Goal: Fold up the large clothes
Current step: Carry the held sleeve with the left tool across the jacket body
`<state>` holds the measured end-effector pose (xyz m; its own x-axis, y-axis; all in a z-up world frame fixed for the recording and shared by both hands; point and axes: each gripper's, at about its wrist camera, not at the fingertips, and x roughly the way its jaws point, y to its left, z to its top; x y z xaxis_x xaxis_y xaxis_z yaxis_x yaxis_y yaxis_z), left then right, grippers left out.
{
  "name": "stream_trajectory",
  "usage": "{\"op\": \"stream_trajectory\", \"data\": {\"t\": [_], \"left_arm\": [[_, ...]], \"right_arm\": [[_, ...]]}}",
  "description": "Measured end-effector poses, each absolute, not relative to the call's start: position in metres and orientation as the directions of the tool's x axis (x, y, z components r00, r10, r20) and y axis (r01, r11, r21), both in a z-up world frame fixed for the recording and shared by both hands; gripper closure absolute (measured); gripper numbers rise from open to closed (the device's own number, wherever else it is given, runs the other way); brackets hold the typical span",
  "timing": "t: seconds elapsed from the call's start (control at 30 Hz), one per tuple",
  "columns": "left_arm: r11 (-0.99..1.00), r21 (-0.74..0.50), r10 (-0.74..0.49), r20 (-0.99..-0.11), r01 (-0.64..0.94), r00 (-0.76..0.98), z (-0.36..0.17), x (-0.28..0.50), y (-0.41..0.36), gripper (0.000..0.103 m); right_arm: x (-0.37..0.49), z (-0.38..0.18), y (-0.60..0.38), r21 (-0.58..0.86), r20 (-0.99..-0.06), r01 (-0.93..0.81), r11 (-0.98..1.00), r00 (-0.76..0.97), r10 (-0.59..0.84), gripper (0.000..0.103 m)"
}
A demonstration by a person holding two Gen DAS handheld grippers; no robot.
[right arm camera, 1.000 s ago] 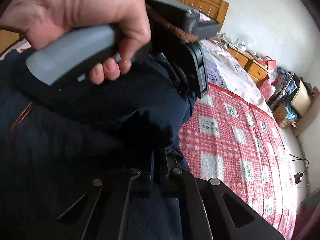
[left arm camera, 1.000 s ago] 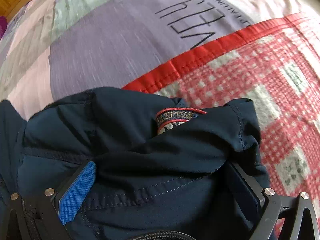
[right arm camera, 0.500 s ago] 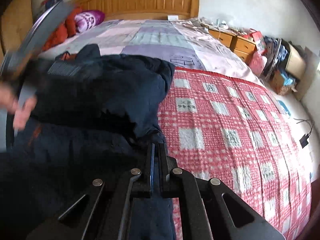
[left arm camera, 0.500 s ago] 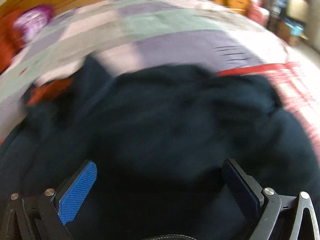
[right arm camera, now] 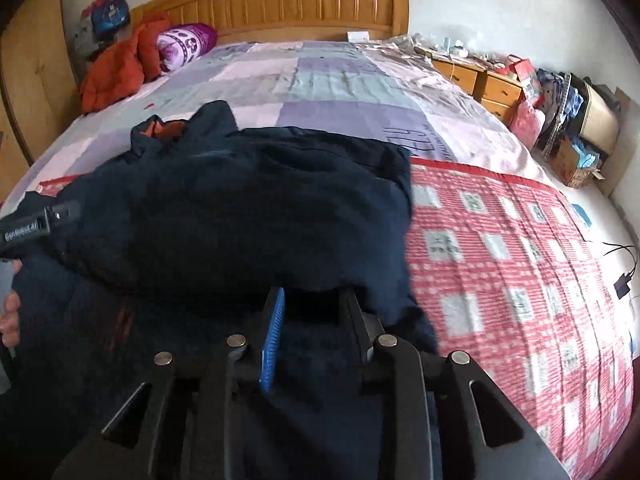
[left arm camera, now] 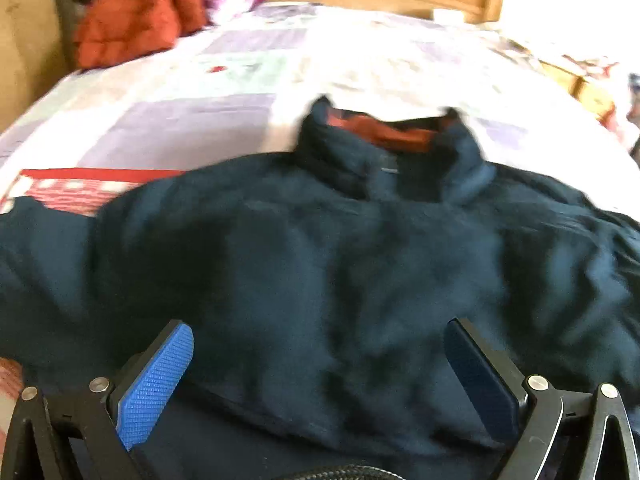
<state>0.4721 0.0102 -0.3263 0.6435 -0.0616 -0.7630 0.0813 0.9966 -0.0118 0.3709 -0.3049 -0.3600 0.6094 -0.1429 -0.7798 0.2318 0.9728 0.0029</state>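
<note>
Right wrist view shows the dark navy jacket [right arm camera: 256,216] lying on the bed [right arm camera: 328,80], partly over the red checked blanket [right arm camera: 512,264], with its orange-lined collar [right arm camera: 160,130] pointing toward the far headboard [right arm camera: 280,4]. One side has been laid over the body, making a thick doubled slab with a straight right edge. The right gripper [right arm camera: 310,312] hovers at the near hem with its fingers a little apart and nothing pinched between them; the cloth lies just beyond the tips. In the left wrist view, which is blurred, the left gripper [left arm camera: 320,364] has its fingers [left arm camera: 156,384] spread wide over the near part of the jacket [left arm camera: 320,264], holding nothing. The step in hand looks like settling this fold and taking hold for the next one. To do it well, both grippers should bite the near hem through all the layers, well apart from each other, so the padded fabric lifts evenly. Carry the hem toward the collar [left arm camera: 396,136] low and slow, since bulky cloth tends to slump and skew.
</note>
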Motion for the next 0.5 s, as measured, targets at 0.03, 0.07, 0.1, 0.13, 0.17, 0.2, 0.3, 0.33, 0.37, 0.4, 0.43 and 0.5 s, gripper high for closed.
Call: {"op": "stream_trajectory", "data": {"t": [0.03,0.07,0.1,0.13,0.17,0.2,0.3,0.33,0.37,0.4,0.43,0.5], "left_arm": [[0.998,-0.001,-0.036,-0.774,0.056,0.632,-0.331,0.479,0.021,0.0],[0.999,0.033,0.008,-0.799,0.031,0.601,-0.342,0.487,0.028,0.0],[0.997,0.075,0.053,-0.839,0.018,0.542,-0.359,0.495,0.036,0.0],[0.999,0.03,0.015,-0.873,0.023,0.487,-0.374,0.5,0.048,0.0],[0.999,-0.034,-0.038,-0.877,0.016,0.479,-0.377,0.5,0.059,0.0],[0.997,-0.074,-0.068,-0.872,0.007,0.484,-0.375,0.498,0.067,0.0],[0.997,-0.076,-0.076,-0.849,0.021,0.522,-0.364,0.487,0.081,0.0],[0.996,-0.088,-0.091,-0.846,0.031,0.525,-0.361,0.483,0.087,0.0],[0.996,-0.085,-0.09,-0.848,0.034,0.522,-0.359,0.479,0.091,0.0],[0.998,-0.06,-0.067,-0.853,0.032,0.518,-0.358,0.474,0.098,0.0],[0.999,-0.026,-0.036,-0.857,0.026,0.514,-0.356,0.471,0.103,0.0],[1.0,0.015,0.01,-0.864,0.005,0.503,-0.352,0.468,0.12,0.0]], "right_arm": [[0.373,-0.358,-0.299,-0.009,-0.776,0.238,0.971,0.611,-0.157,0.072],[0.374,-0.357,-0.296,-0.017,-0.772,0.243,0.97,0.614,-0.167,0.072],[0.374,-0.353,-0.288,-0.028,-0.761,0.25,0.968,0.622,-0.182,0.07],[0.373,-0.351,-0.282,-0.035,-0.756,0.254,0.967,0.626,-0.192,0.068],[0.372,-0.35,-0.277,-0.036,-0.755,0.253,0.967,0.627,-0.192,0.064],[0.372,-0.349,-0.271,-0.035,-0.757,0.248,0.968,0.626,-0.187,0.062],[0.377,-0.349,-0.252,-0.057,-0.769,0.222,0.973,0.612,-0.184,0.061],[0.379,-0.349,-0.244,-0.062,-0.771,0.211,0.975,0.61,-0.182,0.061],[0.383,-0.349,-0.237,-0.064,-0.772,0.202,0.977,0.61,-0.176,0.061],[0.386,-0.348,-0.231,-0.062,-0.773,0.194,0.979,0.611,-0.171,0.061],[0.389,-0.348,-0.224,-0.06,-0.772,0.187,0.98,0.614,-0.165,0.061],[0.402,-0.348,-0.203,-0.055,-0.772,0.16,0.985,0.619,-0.144,0.061]]}}
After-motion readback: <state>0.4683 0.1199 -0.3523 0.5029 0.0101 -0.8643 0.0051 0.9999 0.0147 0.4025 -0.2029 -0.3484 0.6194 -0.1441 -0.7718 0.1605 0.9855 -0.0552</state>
